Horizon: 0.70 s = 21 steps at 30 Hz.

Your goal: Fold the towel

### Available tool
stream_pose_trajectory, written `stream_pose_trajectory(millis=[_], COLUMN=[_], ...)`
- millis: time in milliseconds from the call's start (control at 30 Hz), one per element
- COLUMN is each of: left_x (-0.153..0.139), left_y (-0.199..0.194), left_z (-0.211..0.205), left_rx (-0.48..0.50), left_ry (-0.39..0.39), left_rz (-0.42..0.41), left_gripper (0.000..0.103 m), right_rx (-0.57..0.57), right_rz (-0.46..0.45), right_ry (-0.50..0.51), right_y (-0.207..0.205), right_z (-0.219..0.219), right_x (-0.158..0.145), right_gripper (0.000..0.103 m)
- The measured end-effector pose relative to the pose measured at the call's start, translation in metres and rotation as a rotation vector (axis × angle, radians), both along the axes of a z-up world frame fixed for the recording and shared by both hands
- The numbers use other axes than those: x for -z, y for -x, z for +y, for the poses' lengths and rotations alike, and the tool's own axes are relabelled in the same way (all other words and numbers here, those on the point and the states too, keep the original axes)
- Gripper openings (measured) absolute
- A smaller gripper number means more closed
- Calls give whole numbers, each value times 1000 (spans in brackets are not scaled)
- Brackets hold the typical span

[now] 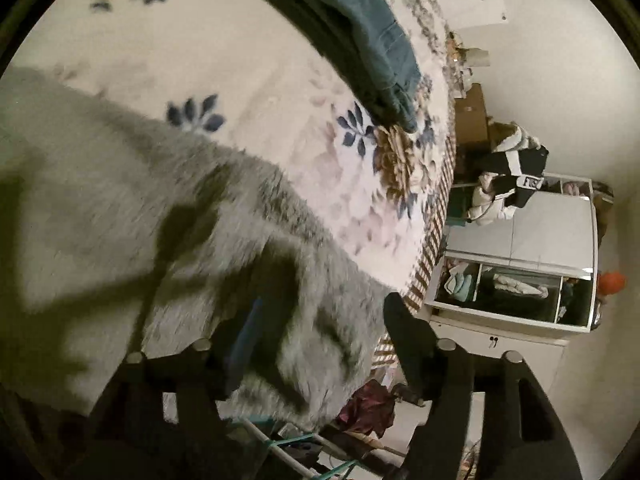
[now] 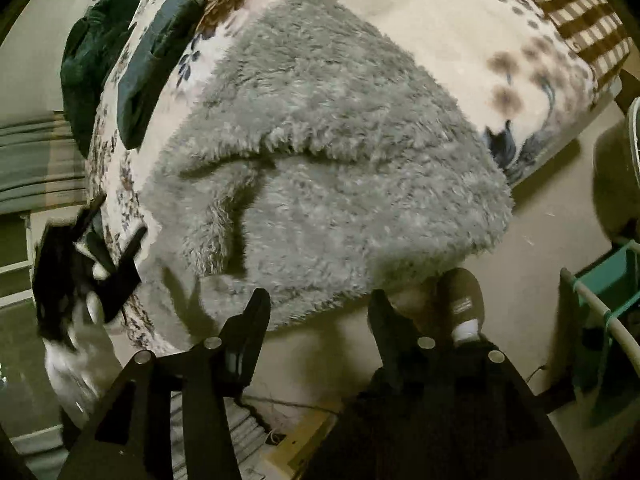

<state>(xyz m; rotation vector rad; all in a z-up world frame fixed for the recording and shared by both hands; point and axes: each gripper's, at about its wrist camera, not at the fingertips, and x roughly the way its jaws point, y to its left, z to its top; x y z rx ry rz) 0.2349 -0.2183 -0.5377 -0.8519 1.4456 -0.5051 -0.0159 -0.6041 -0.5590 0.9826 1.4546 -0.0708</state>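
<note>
A fluffy grey towel (image 2: 340, 168) lies on a floral bedspread (image 2: 460, 32), one layer folded over another, its near part hanging over the bed's edge. My right gripper (image 2: 320, 308) stands open just below that hanging edge, with nothing between its fingers. In the left wrist view the same towel (image 1: 120, 208) fills the left and middle. My left gripper (image 1: 320, 316) is open above the towel's near corner, one finger over the towel and the other past the bed's edge. The left gripper (image 2: 116, 248) also shows at the far left of the right wrist view, held in a hand.
A folded blue-green cloth (image 1: 368, 36) lies further up the bed, and a dark green bundle (image 2: 96, 56) sits beyond it. A white cabinet (image 1: 520, 256) with glass panels stands beside the bed. A person's shoe (image 2: 460, 300) is on the floor by my right finger. A green-and-white rack (image 2: 600, 308) stands to the right.
</note>
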Motion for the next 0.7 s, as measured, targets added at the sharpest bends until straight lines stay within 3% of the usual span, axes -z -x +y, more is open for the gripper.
stream_pose_trajectory(millis=[100, 167, 333, 367, 400, 433, 467, 700], left_x=[-10, -10, 25, 31, 38, 44, 49, 35], left_y=[22, 35, 61, 62, 65, 67, 69, 104], left_z=[-4, -18, -73, -78, -82, -86, -86, -36], left_rx=[75, 181, 455, 466, 470, 480, 478, 284], left_ry=[-102, -156, -312, -313, -323, -313, -302, -208], left_rz=[-71, -136, -242, -248, -265, -269, -248, -178], left_gripper=[61, 61, 61, 60, 51, 36, 9, 11], right_rx=[20, 31, 24, 19, 5, -9, -24, -176], right_rz=[5, 10, 14, 12, 7, 3, 0, -41], right_ry=[-16, -17, -6, 0, 12, 23, 34, 56], right_y=[-2, -5, -11, -13, -18, -21, -26, -86], right_z=[-2, -2, 0, 2, 2, 1, 1, 12], right_x=[2, 5, 0, 0, -4, -8, -12, -42], right_gripper=[54, 54, 54, 54, 54, 54, 54, 54])
